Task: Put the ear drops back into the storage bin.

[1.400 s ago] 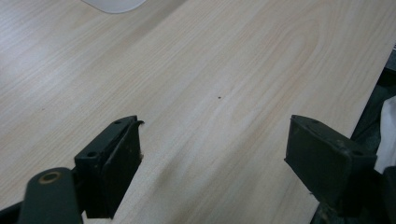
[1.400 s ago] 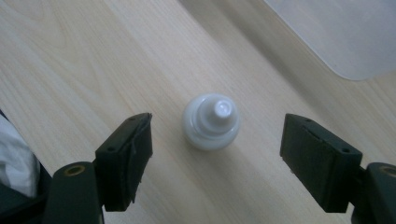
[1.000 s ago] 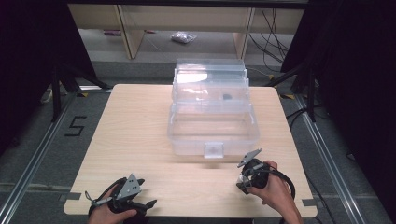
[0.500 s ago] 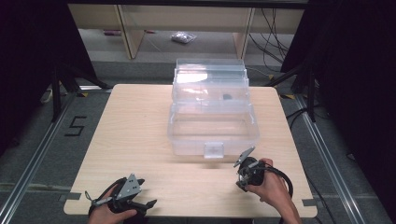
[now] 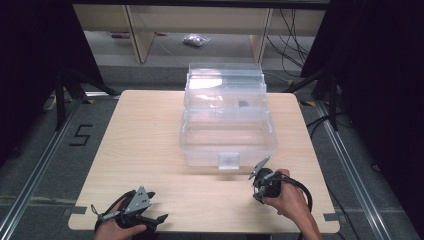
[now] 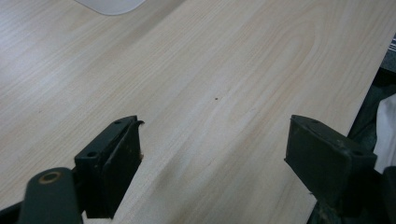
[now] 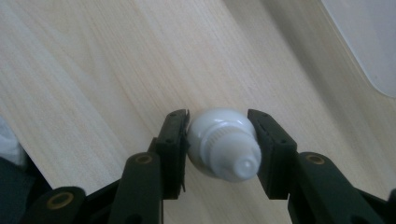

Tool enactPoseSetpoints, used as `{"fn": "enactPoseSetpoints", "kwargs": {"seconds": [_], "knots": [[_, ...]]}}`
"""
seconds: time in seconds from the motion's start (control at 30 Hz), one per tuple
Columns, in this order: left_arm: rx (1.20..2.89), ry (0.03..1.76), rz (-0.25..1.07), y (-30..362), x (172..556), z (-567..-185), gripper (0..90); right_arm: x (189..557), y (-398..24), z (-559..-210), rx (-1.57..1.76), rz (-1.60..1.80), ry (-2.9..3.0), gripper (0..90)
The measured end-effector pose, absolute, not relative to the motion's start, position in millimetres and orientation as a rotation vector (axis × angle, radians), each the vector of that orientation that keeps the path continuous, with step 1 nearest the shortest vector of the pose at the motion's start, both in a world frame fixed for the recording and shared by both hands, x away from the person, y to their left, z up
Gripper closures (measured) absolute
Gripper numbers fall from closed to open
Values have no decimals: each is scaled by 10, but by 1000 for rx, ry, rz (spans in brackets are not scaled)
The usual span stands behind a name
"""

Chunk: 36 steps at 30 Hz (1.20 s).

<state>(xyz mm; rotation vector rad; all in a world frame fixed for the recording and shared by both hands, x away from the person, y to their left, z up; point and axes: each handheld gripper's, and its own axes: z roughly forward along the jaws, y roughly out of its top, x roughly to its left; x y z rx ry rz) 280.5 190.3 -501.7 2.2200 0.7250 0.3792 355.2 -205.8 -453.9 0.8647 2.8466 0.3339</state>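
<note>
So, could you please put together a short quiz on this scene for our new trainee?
1. True or false: the right claw is shut on a small white bottle.
2. How do the left claw's jaws stand? A) wide apart over bare wood B) clamped on a bottle C) gripping the box's latch
3. Fill in: the clear plastic box on the wooden table has its lid ____.

Key:
1. True: the pads press on both sides of it, after the jaws have just been closing.
2. A.
3. Open; it stands up behind the tub.
</note>
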Motion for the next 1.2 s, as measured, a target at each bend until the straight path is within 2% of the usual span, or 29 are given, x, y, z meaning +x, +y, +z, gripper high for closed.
{"fn": "enactPoseSetpoints", "kwargs": {"seconds": [0.73, 1.2], "knots": [[2225, 723, 377, 1905, 2803, -5015, 177, 3511, -2082, -4258, 842, 372, 2798, 603], [2226, 723, 375, 1904, 2804, -5016, 177, 3673, -2094, -4163, 851, 432, 2824, 603]]}}
